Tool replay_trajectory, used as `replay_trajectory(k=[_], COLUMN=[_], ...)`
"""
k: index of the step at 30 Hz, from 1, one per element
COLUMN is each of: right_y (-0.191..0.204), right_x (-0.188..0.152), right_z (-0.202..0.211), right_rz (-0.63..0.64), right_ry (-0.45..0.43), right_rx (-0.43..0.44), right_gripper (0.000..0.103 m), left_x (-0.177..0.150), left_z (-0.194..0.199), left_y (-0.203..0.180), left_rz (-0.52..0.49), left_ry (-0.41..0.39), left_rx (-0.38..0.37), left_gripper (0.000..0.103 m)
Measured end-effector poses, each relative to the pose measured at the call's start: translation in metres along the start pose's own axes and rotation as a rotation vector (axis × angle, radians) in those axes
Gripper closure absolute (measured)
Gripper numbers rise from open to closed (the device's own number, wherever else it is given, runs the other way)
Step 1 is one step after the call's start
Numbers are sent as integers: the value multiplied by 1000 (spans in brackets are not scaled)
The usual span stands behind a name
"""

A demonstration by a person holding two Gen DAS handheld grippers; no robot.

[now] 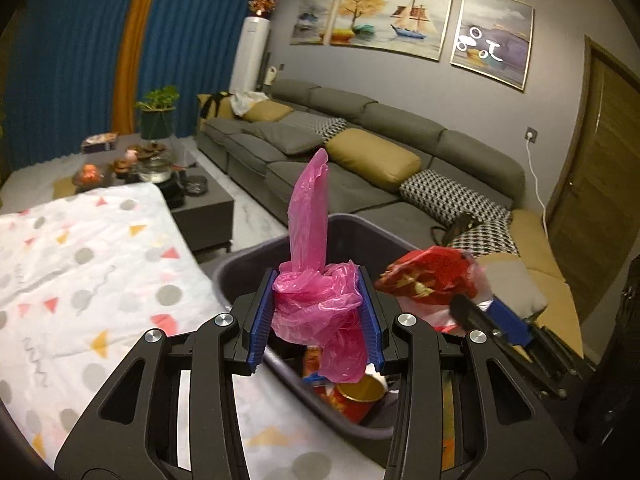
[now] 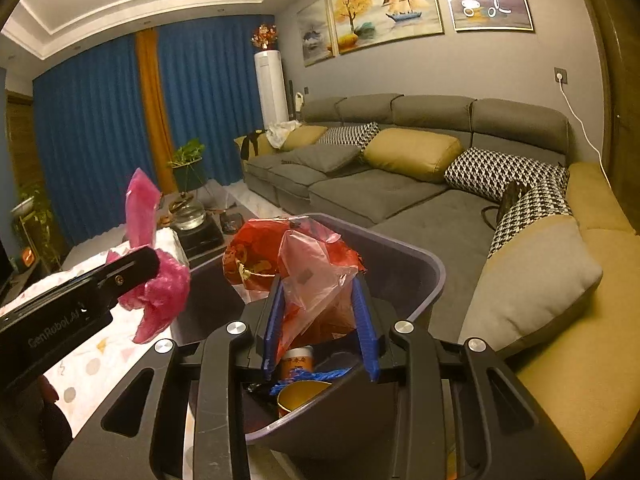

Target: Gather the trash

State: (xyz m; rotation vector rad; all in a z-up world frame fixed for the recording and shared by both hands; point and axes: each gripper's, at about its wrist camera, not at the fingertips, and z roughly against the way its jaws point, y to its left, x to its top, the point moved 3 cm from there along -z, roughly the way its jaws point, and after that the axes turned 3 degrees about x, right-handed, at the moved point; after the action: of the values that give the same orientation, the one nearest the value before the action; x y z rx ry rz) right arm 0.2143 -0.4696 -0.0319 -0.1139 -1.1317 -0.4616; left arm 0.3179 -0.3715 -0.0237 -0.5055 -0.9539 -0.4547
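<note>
We had the left hand-held gripper (image 1: 316, 316) clamped on a crumpled pink plastic bag (image 1: 320, 304), held above the open grey bin (image 1: 360, 228) that stood beside the cloth-covered surface (image 1: 80, 260). The right hand-held gripper (image 2: 320, 316) pinched a red and clear plastic wrapper (image 2: 304, 268) over the same bin, where a gold-lined cup (image 2: 300, 396) and other scraps already lay. Both pieces looked feather-light, limp and slippery, so we judged that a bunched fold gave the surest hold; a loose edge could have slid free.
</note>
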Motion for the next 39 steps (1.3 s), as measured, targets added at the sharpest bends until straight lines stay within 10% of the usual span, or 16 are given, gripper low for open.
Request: replay_trajectory(k=[11, 19, 39], right_y=[-2, -5, 27], right_x=[-4, -6, -23], right_z=[-24, -28, 46], right_rz=[1, -2, 102], right_ry=[39, 47, -29], right_rx=[6, -1, 11], right_gripper=[63, 54, 6], left_x=[-10, -14, -38], left_z=[-29, -33, 82], left_y=[6, 10, 55], left_rz=[35, 56, 2], left_ry=[76, 91, -4], left_rx=[-80, -89, 280], left_gripper=[61, 31, 6])
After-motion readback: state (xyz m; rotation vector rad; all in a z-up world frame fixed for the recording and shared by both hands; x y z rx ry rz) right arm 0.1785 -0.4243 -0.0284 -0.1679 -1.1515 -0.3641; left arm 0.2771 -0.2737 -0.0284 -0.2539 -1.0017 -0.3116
